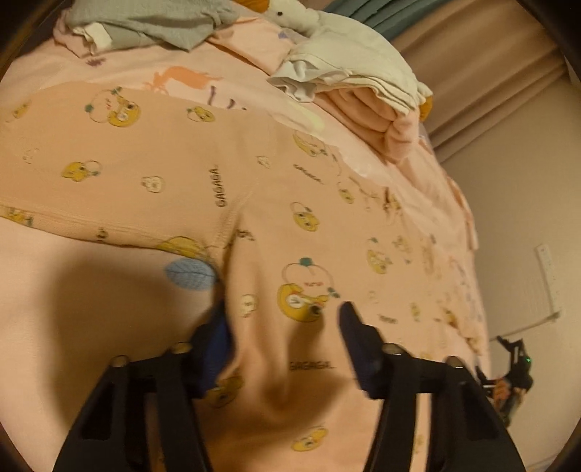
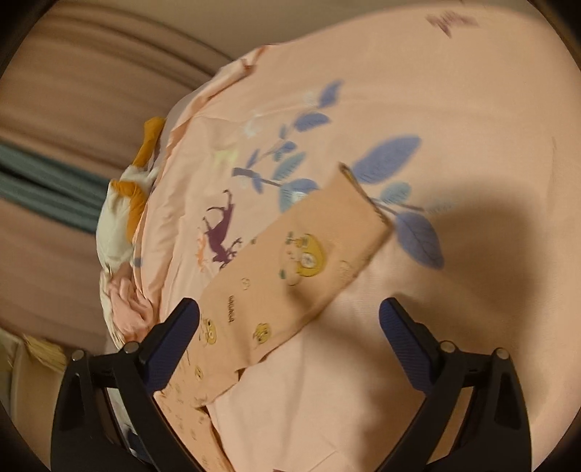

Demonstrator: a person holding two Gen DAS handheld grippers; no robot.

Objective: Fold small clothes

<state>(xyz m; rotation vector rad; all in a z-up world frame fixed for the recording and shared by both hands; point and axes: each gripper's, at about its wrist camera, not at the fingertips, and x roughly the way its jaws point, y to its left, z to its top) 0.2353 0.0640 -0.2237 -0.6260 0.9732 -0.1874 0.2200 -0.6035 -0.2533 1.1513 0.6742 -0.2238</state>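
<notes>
A peach child's top (image 1: 297, 203) printed with yellow cartoon faces lies spread on the pink bedsheet (image 1: 72, 297). My left gripper (image 1: 283, 312) is open right over its body near the armpit seam; a raised fold of the cloth sits between the fingers, not clamped. One sleeve (image 2: 290, 265) lies stretched out flat in the right wrist view. My right gripper (image 2: 288, 308) is open and empty just above that sleeve, with its left finger (image 2: 178, 326) over the sleeve's edge.
A stack of folded clothes (image 1: 363, 83) lies at the bed's far right edge beside a white plush duck (image 1: 290, 14). A grey garment (image 1: 152, 29) lies at the far left. Curtains (image 1: 490, 72) and a wall lie beyond the bed edge.
</notes>
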